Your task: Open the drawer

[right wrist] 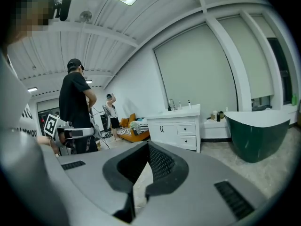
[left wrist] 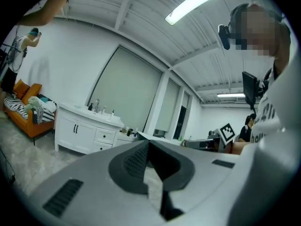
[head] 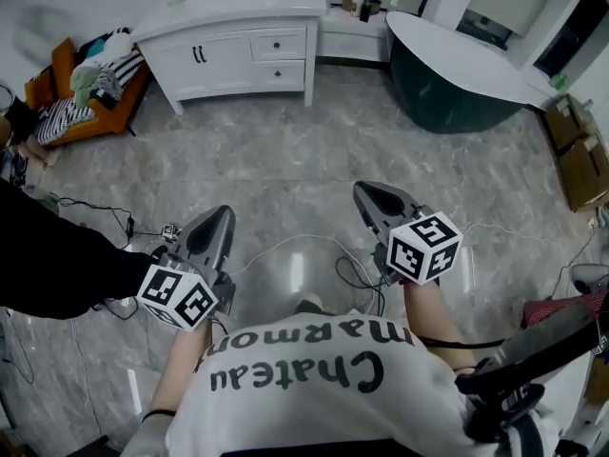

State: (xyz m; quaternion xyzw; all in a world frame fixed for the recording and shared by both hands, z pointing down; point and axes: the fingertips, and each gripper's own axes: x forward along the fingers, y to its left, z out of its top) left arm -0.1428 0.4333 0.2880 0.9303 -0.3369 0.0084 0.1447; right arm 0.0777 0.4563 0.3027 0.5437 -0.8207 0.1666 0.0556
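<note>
Not at the drawer yet, standing well back from it

The person is holding the left gripper (head: 217,219) and right gripper (head: 373,196) out over the floor, both jaws clenched on nothing. The drawer (head: 278,43) is sitting shut in the white vanity (head: 238,41) across the room, with a second one right under it. My worry is that clenched jaws will just be bumping off the small knob unless they're opened first. Those cables (head: 314,246) underfoot are also asking for a snag.

An orange sofa (head: 100,122) is sitting at the far left; a dark green bathtub (head: 447,98) is standing far right, cardboard boxes (head: 582,165) lying right of it.
</note>
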